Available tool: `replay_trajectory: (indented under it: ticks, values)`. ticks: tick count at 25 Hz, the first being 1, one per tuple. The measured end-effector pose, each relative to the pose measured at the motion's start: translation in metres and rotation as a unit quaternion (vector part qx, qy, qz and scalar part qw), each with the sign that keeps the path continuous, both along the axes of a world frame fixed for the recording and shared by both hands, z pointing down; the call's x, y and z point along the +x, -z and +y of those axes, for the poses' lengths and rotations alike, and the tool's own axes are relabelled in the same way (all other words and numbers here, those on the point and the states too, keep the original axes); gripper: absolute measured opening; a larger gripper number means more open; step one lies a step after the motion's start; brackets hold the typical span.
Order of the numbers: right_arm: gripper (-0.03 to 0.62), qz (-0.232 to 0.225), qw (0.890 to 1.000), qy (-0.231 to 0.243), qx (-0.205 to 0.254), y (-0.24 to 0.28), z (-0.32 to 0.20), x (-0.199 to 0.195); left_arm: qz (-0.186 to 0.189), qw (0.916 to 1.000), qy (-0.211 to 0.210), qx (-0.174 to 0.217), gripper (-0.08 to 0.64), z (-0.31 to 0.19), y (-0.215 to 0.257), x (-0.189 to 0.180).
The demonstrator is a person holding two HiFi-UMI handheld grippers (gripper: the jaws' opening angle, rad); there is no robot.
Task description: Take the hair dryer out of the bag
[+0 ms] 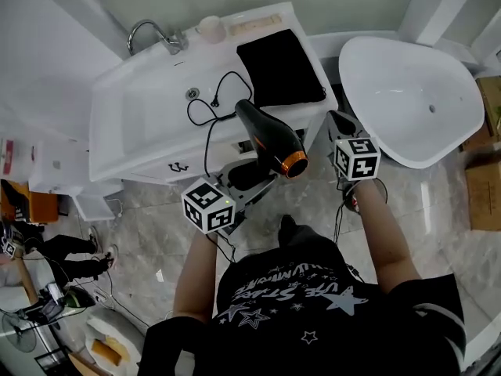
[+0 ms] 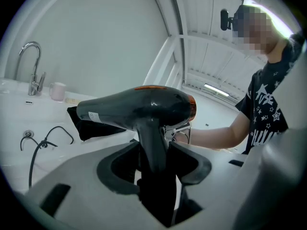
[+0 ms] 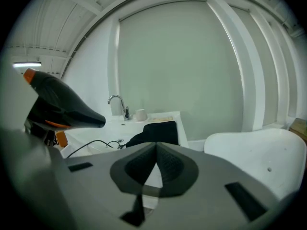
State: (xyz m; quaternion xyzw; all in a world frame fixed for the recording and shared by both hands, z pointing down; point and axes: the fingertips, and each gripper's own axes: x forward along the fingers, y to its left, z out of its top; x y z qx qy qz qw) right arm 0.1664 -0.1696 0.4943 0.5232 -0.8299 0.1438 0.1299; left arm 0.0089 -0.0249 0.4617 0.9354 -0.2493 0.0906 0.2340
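A black hair dryer (image 1: 270, 138) with an orange ring at its rear hangs in the air in front of the white washstand. My left gripper (image 1: 252, 175) is shut on its handle (image 2: 152, 143), the barrel lying crosswise above the jaws. Its black cord (image 1: 210, 113) trails back onto the washstand top. The black bag (image 1: 280, 67) lies flat at the back right of that top, apart from the dryer. My right gripper (image 1: 341, 124) is shut with nothing between its pads (image 3: 156, 164), held to the right of the dryer (image 3: 60, 104).
The washstand (image 1: 149, 108) has a chrome tap (image 1: 153, 34) and a pale cup (image 1: 210, 27) at the back. A white basin (image 1: 407, 100) stands to the right. Cardboard boxes (image 1: 481, 155) sit at the far right; a fan and clutter (image 1: 47, 304) are on the floor at the left.
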Motion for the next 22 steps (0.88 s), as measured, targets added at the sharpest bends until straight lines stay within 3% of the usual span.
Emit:
replay_trajectory:
  ticks: [14, 22]
  values:
    - [0.006, 0.015, 0.999, 0.022, 0.029, 0.029, 0.069, -0.051, 0.026, 0.9995, 0.003, 0.018, 0.207, 0.051, 0.008, -0.028]
    - [0.006, 0.009, 1.0, 0.011, 0.027, 0.034, 0.118, -0.058, 0.025, 0.9989, -0.016, 0.036, 0.207, 0.088, 0.012, -0.032]
